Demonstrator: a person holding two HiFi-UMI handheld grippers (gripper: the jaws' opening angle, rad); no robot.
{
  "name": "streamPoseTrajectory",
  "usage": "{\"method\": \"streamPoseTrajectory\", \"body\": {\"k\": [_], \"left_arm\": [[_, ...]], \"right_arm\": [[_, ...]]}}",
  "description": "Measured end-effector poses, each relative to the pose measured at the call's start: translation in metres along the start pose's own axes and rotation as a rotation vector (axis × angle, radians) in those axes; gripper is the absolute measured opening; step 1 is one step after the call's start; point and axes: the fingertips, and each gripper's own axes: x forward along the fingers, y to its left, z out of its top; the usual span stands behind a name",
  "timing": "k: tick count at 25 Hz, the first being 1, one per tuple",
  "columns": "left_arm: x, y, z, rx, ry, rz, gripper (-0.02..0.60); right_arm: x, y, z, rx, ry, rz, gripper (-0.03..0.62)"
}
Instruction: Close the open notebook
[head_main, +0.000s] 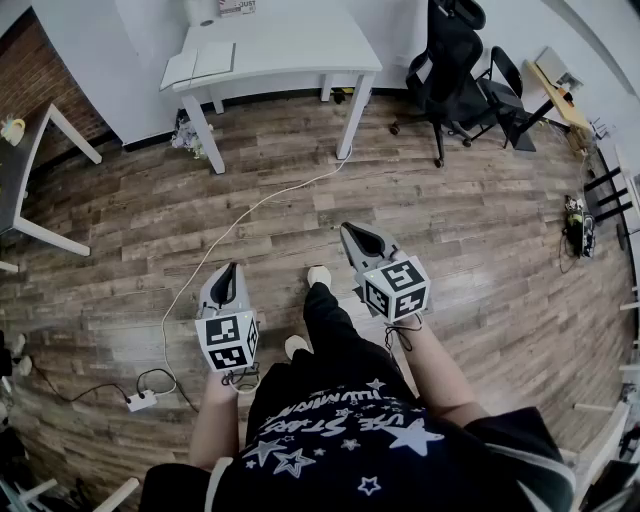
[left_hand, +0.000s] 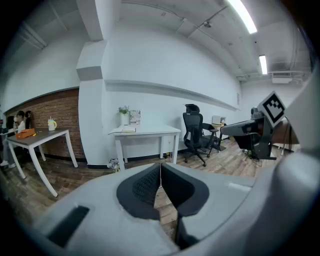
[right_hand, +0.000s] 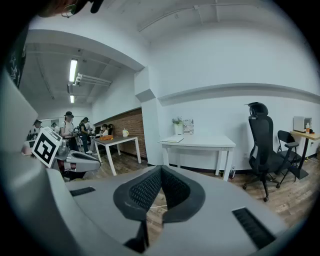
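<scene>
Closest to my head view is the person's dark shirt (head_main: 330, 440) with white stars, and just beyond it the two hands hold the tools out over the wooden floor (head_main: 480, 260). The left tongs (head_main: 228, 272) are pressed together with nothing between the pads; in the left gripper view I see the dark pads meeting along one thin line. The right tongs (head_main: 352, 232) are pressed together too and are just as empty, tilted slightly downward like the left pair. The notebook (head_main: 200, 62) is well apart from both. It lies open and flat at the left end of the white surface (head_main: 300, 45) against the far wall, and neither tool touches it. A black office chair (head_main: 450, 60) stands to the right of that surface. A white cable (head_main: 230, 235) runs across the floor from near the surface's legs to a power strip (head_main: 141, 401) beside the left hand. A brick wall (head_main: 30, 70) closes the far left corner.
</scene>
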Motion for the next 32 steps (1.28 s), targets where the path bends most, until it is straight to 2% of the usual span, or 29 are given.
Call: {"method": "streamPoseTrajectory", "body": {"k": [16, 22, 26, 27, 28, 29, 32], "left_arm": [[0.008, 0.009, 0.012, -0.019, -0.006, 0.019, 0.025], [0.038, 0.01, 0.038, -0.042, -0.057, -0.007, 0.026], [0.076, 0.02, 0.06, -0.045, -0.065, 0.01, 0.034], [0.088, 0.022, 0.065, -0.054, -0.063, 0.008, 0.085], [0.102, 0.023, 0.07, -0.066, -0.056, 0.002, 0.181], [0.116, 0.024, 0.074, -0.077, -0.046, -0.005, 0.241], [0.155, 0.027, 0.087, -0.089, -0.02, -0.009, 0.262]], "right_arm": [[0.013, -0.008, 0.013, 0.01, -0.027, 0.014, 0.002], [0.037, -0.033, 0.029, 0.035, -0.083, 0.043, 0.002], [0.071, -0.06, 0.042, 0.042, -0.089, 0.06, 0.002], [0.081, -0.069, 0.046, 0.045, -0.089, 0.064, 0.002], [0.092, -0.079, 0.049, 0.05, -0.092, 0.068, 0.002], [0.104, -0.089, 0.053, 0.056, -0.095, 0.072, 0.002], [0.139, -0.119, 0.067, 0.072, -0.105, 0.092, 0.002]]}}
